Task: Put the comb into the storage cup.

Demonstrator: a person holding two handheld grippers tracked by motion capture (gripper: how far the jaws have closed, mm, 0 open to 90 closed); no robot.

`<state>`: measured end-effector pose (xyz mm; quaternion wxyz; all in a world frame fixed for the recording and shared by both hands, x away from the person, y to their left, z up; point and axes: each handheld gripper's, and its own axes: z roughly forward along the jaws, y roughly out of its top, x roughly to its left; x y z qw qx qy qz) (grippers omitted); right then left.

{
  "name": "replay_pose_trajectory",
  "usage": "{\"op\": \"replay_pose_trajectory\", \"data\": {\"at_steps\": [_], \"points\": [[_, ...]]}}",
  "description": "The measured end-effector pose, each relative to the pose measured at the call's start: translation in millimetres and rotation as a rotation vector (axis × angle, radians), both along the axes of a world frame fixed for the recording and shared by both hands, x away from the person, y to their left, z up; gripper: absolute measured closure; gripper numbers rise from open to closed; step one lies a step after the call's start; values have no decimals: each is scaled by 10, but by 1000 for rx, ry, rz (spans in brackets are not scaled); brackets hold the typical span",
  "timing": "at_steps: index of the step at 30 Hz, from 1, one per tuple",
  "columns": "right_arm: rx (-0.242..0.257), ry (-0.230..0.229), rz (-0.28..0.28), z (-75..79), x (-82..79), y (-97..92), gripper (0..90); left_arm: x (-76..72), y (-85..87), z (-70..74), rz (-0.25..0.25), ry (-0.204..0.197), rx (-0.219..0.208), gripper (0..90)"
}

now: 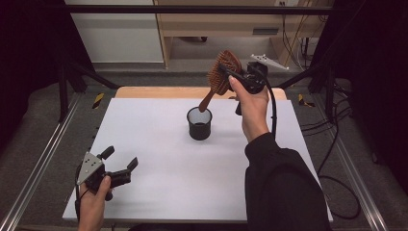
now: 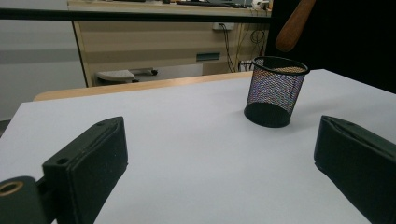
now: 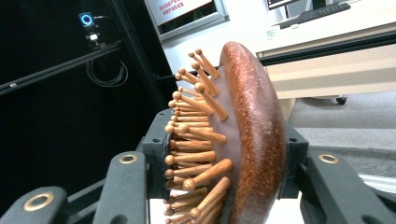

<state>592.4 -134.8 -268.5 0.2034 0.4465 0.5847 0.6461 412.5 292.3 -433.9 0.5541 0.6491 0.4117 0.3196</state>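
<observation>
Overhead, right hand (image 1: 253, 108) raised above far side of white surface (image 1: 159, 159), forearm in black sleeve, wrist cocked. Right claw (image 1: 230, 73) clamped across head of wooden hairbrush (image 1: 220, 76). Brush tilted, handle end pointing down, just over rim of black mesh cup (image 1: 199, 123). Brush: glossy reddish-brown domed back, ball-tipped wooden pins on ribbed cushion. Cup: round, fine wire mesh, solid dark base, upright mid-surface. Left hand (image 1: 94, 204) low at near left corner, left claw (image 1: 120, 161) resting on surface, jaws wide apart, nothing between.
</observation>
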Motion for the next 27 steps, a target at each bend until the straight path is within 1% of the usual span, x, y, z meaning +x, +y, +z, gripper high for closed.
{"op": "replay_pose_trajectory", "data": {"at_steps": [4,8,12,17,24,27], "points": [[-9,1,1,-18,4,14,515,-1,5,0,6,-2,2,26],[-14,0,-2,-23,11,22,514,1,-2,-2,-2,-1,-1,20],[-40,10,-5,-52,25,51,514,0,-9,-6,-3,6,6,21],[-40,17,-7,-90,45,71,514,0,-12,-5,-4,5,7,22],[-54,27,-17,-123,74,74,512,2,-12,-2,-6,5,7,24],[-68,26,-18,-137,75,87,512,2,-11,-1,-6,4,6,25]]}}
